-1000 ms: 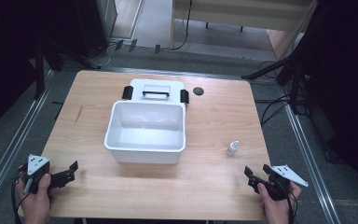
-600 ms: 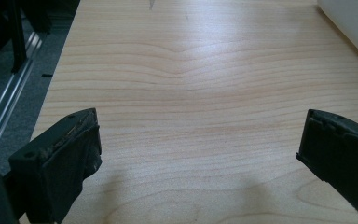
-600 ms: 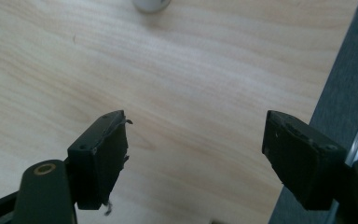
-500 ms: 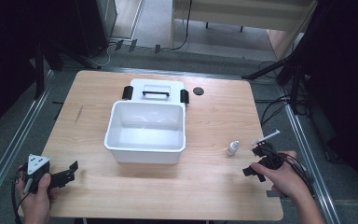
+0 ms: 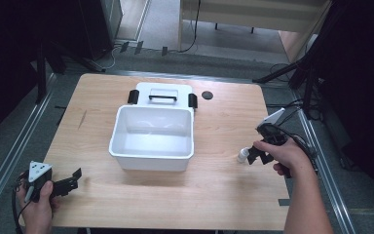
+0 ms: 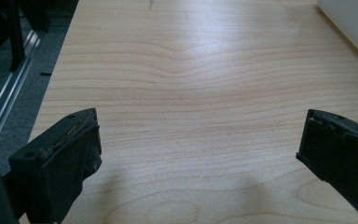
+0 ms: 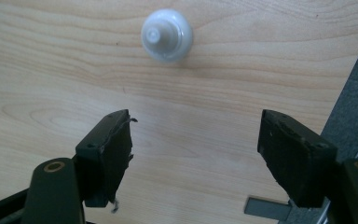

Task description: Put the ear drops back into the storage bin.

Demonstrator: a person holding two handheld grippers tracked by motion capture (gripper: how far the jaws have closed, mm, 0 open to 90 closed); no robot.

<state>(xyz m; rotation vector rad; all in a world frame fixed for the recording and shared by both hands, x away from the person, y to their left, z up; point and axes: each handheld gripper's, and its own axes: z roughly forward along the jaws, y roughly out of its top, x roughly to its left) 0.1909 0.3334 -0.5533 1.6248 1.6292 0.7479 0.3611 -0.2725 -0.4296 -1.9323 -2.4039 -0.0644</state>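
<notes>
Right gripper (image 5: 254,155): held in a hand (image 5: 283,153) at the right side of the worktop (image 5: 224,195), forearm entering from the bottom edge, tilted down over a small white bottle (image 5: 243,155); fingers spread, holding nothing. Right gripper view: bottle (image 7: 167,36) seen from above, cap up, ahead of the gap between the fingers. Left gripper (image 5: 73,178): low at the near-left corner, fingers released over bare wood. White bin (image 5: 152,158) at centre, its lid (image 5: 161,92) just behind; small black disc (image 5: 207,94) beside the lid.
</notes>
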